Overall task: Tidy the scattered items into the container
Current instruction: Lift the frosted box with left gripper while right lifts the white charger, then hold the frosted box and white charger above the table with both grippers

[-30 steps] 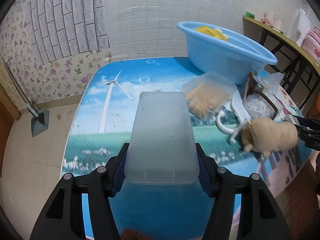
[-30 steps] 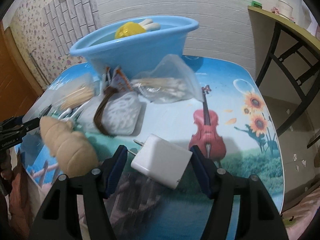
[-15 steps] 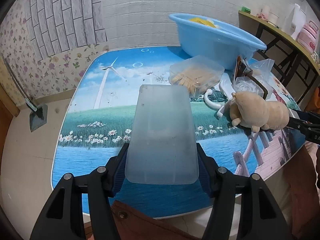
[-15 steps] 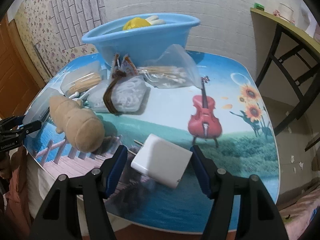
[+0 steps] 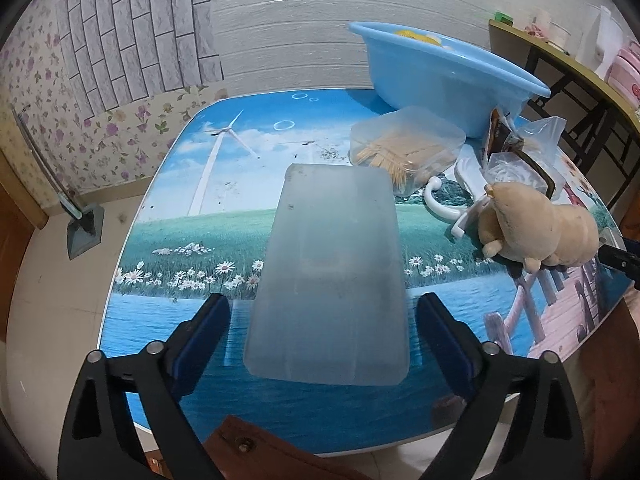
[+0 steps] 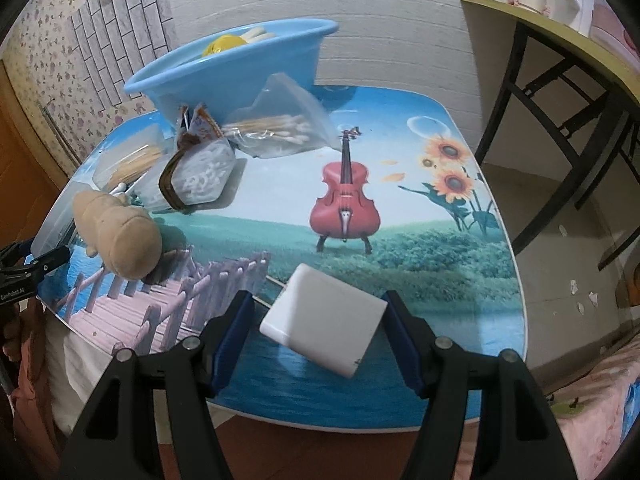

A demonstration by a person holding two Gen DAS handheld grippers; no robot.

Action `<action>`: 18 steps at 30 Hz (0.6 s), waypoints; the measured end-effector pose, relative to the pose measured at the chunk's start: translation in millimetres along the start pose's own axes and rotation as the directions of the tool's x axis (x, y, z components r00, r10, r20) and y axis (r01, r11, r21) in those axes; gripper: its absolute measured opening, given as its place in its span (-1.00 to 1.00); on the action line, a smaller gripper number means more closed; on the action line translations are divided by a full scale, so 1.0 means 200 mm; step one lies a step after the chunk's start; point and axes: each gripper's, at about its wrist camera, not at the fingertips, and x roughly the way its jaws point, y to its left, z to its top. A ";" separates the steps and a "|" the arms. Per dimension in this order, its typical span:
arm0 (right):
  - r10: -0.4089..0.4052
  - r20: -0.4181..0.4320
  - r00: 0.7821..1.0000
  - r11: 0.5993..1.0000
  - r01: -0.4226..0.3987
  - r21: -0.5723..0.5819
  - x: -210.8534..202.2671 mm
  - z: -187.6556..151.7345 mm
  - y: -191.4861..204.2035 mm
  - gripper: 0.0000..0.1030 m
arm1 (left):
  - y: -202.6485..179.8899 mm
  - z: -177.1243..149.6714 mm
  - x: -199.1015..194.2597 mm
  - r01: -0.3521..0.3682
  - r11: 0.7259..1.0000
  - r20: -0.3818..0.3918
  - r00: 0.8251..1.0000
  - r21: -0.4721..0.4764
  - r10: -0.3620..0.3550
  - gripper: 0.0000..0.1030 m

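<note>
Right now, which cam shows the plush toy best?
Left wrist: the plush toy lies side-on with head, feet and body clear, unobstructed, beside the white hook. Right wrist shows it end-on near the left edge, foreshortened, little detail.

frosted phone case (image 5: 328, 280) lies flat; blue basin (image 5: 444, 76) behind.

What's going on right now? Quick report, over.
Left gripper opening, gaps beside the translucent lid. Right gripper around white charger, gap at one pad. Blue basin behind clutter.
</note>
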 end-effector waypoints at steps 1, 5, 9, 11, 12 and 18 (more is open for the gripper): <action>-0.006 -0.003 1.000 1.000 0.006 0.003 0.00 0.00 0.01 0.26 | 0.00 0.00 0.00 0.002 1.000 0.002 1.000 0.003 -0.002 0.87; -0.013 -0.025 1.000 1.000 0.013 0.001 0.00 0.01 0.03 0.26 | 0.00 0.00 0.01 0.007 1.000 0.003 1.000 0.009 -0.007 0.93; -0.016 -0.027 1.000 1.000 0.016 0.003 -0.01 -0.01 0.04 0.27 | 0.00 0.00 0.01 0.009 1.000 0.007 1.000 0.012 -0.009 0.99; -0.025 -0.024 0.999 1.000 0.025 0.003 -0.01 -0.01 0.03 0.27 | -0.01 0.00 0.01 0.008 1.000 0.013 1.000 0.011 -0.008 0.99; -0.030 -0.021 0.999 0.999 0.030 0.011 -0.01 -0.01 0.04 0.27 | -0.01 0.00 0.01 0.008 1.000 0.016 1.000 0.011 -0.008 0.99; -0.038 0.011 0.999 0.999 0.038 -0.012 0.03 0.00 0.09 0.56 | -0.02 -0.01 0.02 0.006 1.000 0.035 0.999 0.012 -0.007 0.99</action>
